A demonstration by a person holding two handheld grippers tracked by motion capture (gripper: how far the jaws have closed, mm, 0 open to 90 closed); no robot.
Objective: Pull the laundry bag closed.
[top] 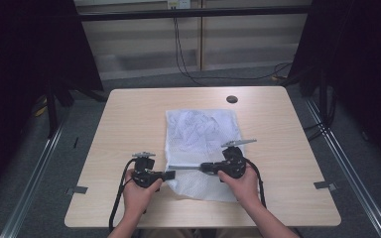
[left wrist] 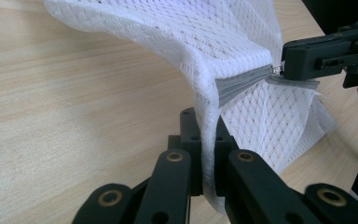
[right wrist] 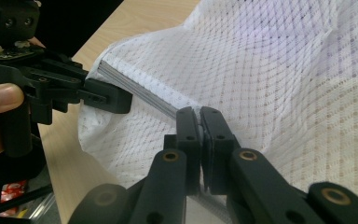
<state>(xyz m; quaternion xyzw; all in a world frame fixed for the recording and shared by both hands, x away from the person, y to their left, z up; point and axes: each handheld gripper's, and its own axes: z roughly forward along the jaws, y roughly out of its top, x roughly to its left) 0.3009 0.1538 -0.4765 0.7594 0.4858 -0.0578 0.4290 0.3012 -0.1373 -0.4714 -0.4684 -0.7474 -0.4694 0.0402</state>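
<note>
A white mesh bag (top: 201, 134) lies flat in the middle of the wooden table (top: 129, 124), its grey zipper (top: 184, 168) running along the near end. My left gripper (top: 170, 175) is shut on the bag's left edge; in the left gripper view the mesh (left wrist: 205, 51) runs pinched between my jaws (left wrist: 208, 135). My right gripper (top: 203, 167) faces it from the right, shut on the zipper (right wrist: 135, 88) at the jaw tips (right wrist: 199, 116). The zipper strip (left wrist: 242, 81) is stretched taut between the two grippers, and the fabric is lifted there. The right gripper (left wrist: 284, 65) and the left gripper (right wrist: 123, 99) each appear in the other's view.
A small round hole (top: 232, 99) sits near the table's far edge. Dark curtains flank both sides, cables (top: 183, 59) hang and trail on the floor behind, and metal rails (top: 39, 163) run beside the table. Bare wood surrounds the bag.
</note>
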